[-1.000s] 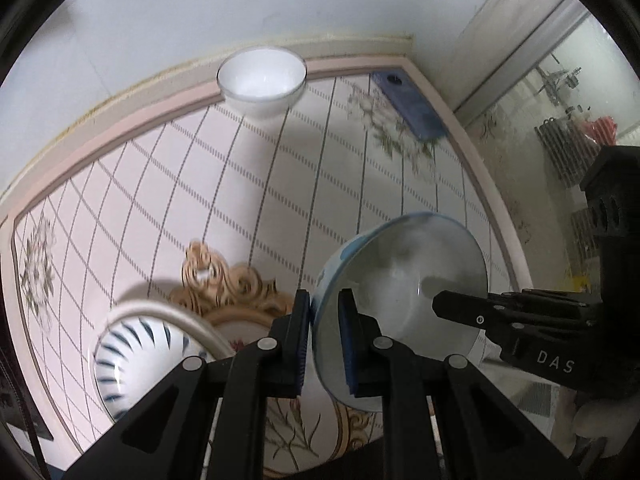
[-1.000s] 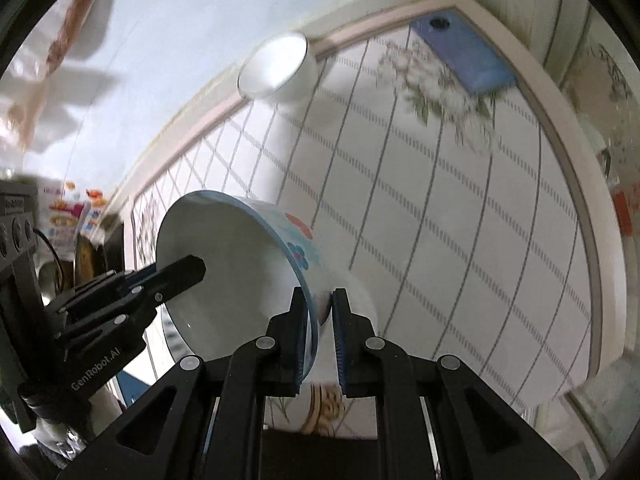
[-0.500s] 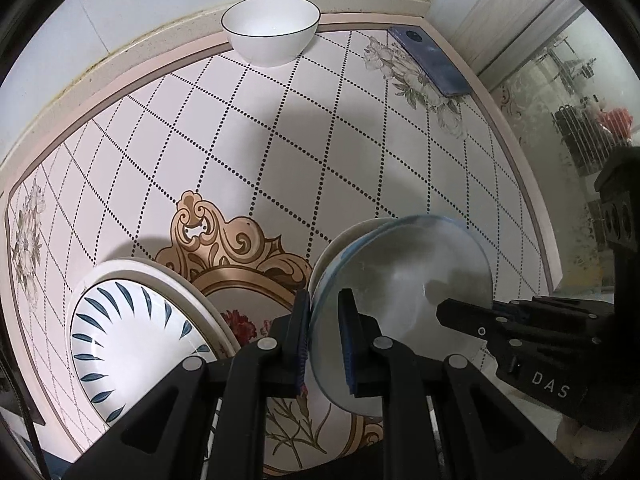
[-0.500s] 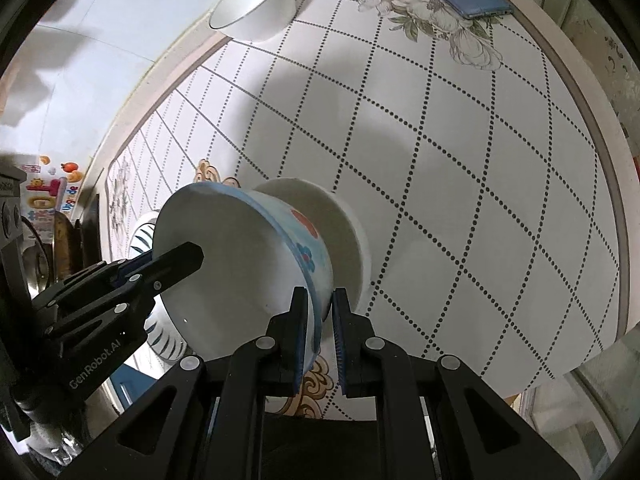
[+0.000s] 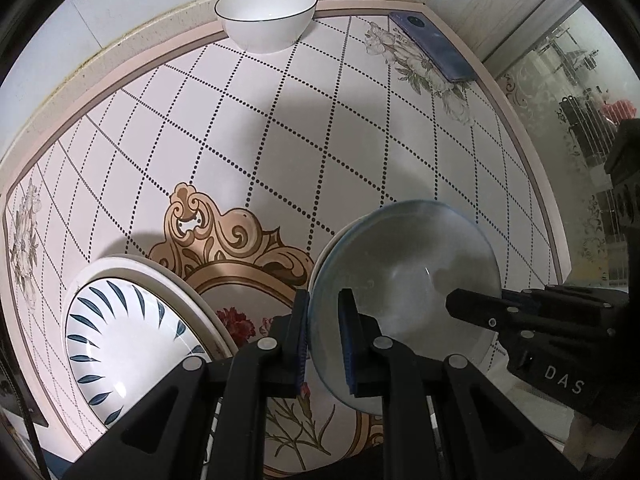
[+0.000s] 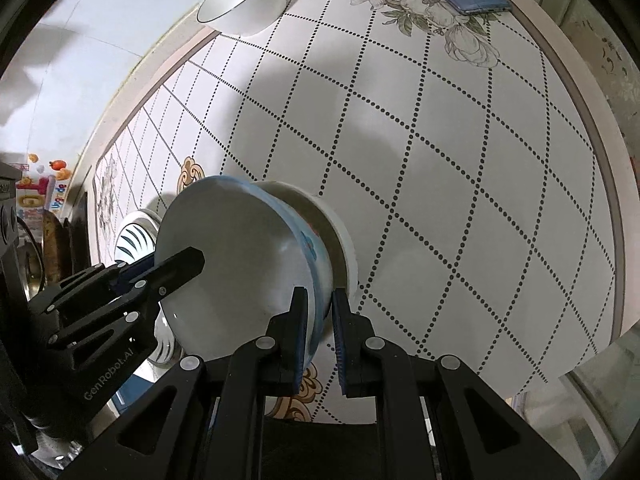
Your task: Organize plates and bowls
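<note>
While I watch both wrist feeds, my left gripper [image 5: 324, 338] sits at the bottom centre of its frame, clamped on the near rim of the blue-rimmed bowl [image 5: 408, 296], 1 pad outside the wall and 1 inside. My right gripper [image 6: 320, 336] is clenched on the opposite rim of that same bowl [image 6: 240, 264], so the 2 tools pinch it from facing sides; each shows as a black tool in the other's view, the right one [image 5: 476, 312] at lower right, the left one [image 6: 176, 268] at lower left. The bowl is tilted on its side, and in the right wrist view it nests against a white dish [image 6: 344, 240] just behind it; I cannot tell whether they touch. At the lower left of the left wrist view a white plate with dark blue leaf strokes [image 5: 120, 332] lies flat on the patterned tablecloth [image 5: 320, 128], near the bowl but apart from it. Farther up, at the top centre, 1 plain white bowl with a thin dark rim [image 5: 266, 14] stands upright at the cloth's far border, well apart from the rest. A dark blue phone [image 5: 434, 52] lies at the upper right edge.
</note>
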